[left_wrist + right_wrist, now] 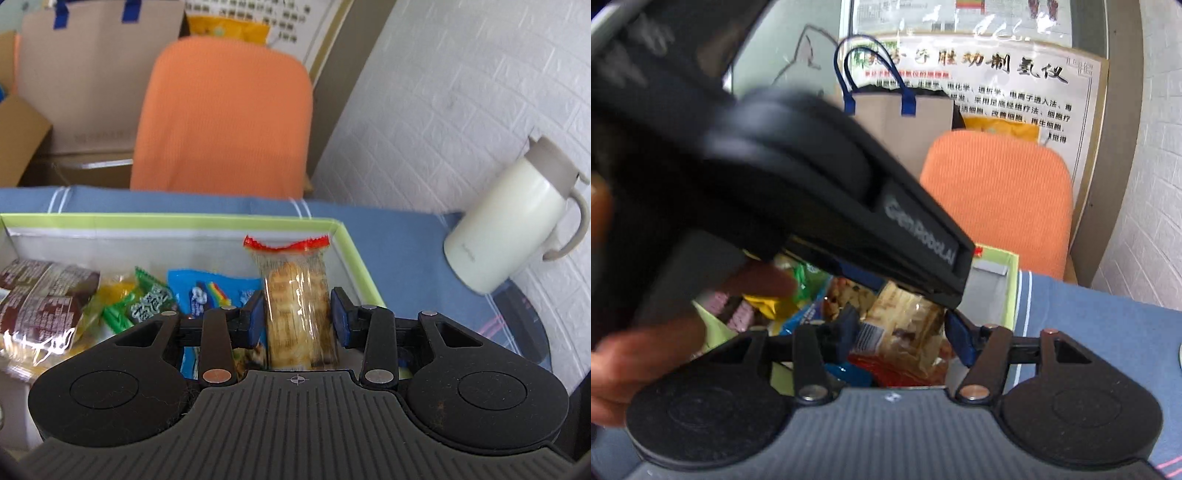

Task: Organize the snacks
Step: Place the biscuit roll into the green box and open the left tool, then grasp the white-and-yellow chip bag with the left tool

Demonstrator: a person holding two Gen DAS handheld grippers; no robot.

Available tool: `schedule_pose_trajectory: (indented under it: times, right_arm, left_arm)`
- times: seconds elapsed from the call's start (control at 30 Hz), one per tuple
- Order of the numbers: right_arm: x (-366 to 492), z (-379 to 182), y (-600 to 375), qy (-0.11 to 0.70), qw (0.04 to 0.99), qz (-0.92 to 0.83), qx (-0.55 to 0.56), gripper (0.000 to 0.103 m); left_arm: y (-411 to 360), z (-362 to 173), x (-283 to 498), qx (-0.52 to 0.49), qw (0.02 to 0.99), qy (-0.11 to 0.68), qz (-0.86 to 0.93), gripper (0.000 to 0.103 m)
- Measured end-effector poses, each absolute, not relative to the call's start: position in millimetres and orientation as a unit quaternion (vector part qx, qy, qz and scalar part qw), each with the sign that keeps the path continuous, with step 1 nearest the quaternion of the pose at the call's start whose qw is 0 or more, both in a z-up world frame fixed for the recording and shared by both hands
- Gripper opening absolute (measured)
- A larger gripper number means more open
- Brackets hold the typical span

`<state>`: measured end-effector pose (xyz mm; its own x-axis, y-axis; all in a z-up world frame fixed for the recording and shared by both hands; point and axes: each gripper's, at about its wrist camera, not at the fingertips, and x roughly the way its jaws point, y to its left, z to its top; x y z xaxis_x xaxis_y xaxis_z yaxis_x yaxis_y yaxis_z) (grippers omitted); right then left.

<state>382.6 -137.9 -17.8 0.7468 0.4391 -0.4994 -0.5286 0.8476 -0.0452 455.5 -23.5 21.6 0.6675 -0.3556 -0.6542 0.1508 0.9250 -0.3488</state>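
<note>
My left gripper is shut on an upright clear cracker packet with a red crimped top, held over the right end of a green-rimmed box. Brown packets, a green candy and a blue packet lie inside the box. My right gripper is shut on a wider clear snack packet with a red end, above the same box. The left tool's black body crosses the right wrist view just above that packet, and a hand shows at the left.
A white lidded mug stands on the blue tablecloth to the right of the box, by the white wall. An orange chair back is behind the table, with a paper bag and cardboard boxes beyond.
</note>
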Motion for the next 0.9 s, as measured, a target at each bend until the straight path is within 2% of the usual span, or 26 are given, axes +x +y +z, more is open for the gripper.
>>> schedule_pose_trajectory:
  times: [0.03,0.07,0.1,0.17,0.23,0.33,0.4,0.5,0.7,0.9]
  right_arm:
    - [382,-18,-139,0.238,0.932,0.261,-0.088,0.07]
    - [380,-18,-140,0.231,0.934,0.26,-0.083,0.075]
    - [379,-18,-142,0.228,0.935,0.259,-0.08,0.078]
    - [376,-16,-145,0.223,0.937,0.258,-0.072,0.089]
    - [372,-10,-149,0.214,0.94,0.259,-0.06,0.096]
    - [366,1,-157,0.188,0.944,0.267,-0.043,0.095]
    - [360,8,-162,0.166,0.948,0.271,-0.028,0.103]
    - [355,14,-163,0.154,0.95,0.269,-0.026,0.102]
    - [321,33,-182,0.136,0.955,0.264,-0.019,0.103]
    - [221,24,-185,0.149,0.955,0.245,-0.08,0.103]
  left_arm:
    - [-21,22,456,-0.143,0.901,0.382,-0.146,0.019]
    - [-18,22,455,-0.154,0.898,0.382,-0.158,0.026]
    - [-14,23,454,-0.164,0.895,0.378,-0.17,0.039]
    - [-8,28,449,-0.17,0.901,0.361,-0.17,0.051]
    - [-6,37,440,-0.166,0.911,0.34,-0.166,0.052]
    - [0,55,420,-0.18,0.918,0.308,-0.173,0.059]
    - [5,66,403,-0.184,0.923,0.289,-0.175,0.064]
    - [14,75,366,-0.188,0.931,0.261,-0.172,0.071]
    - [44,84,288,-0.203,0.936,0.233,-0.17,0.076]
    - [49,71,232,-0.186,0.934,0.247,-0.179,0.082]
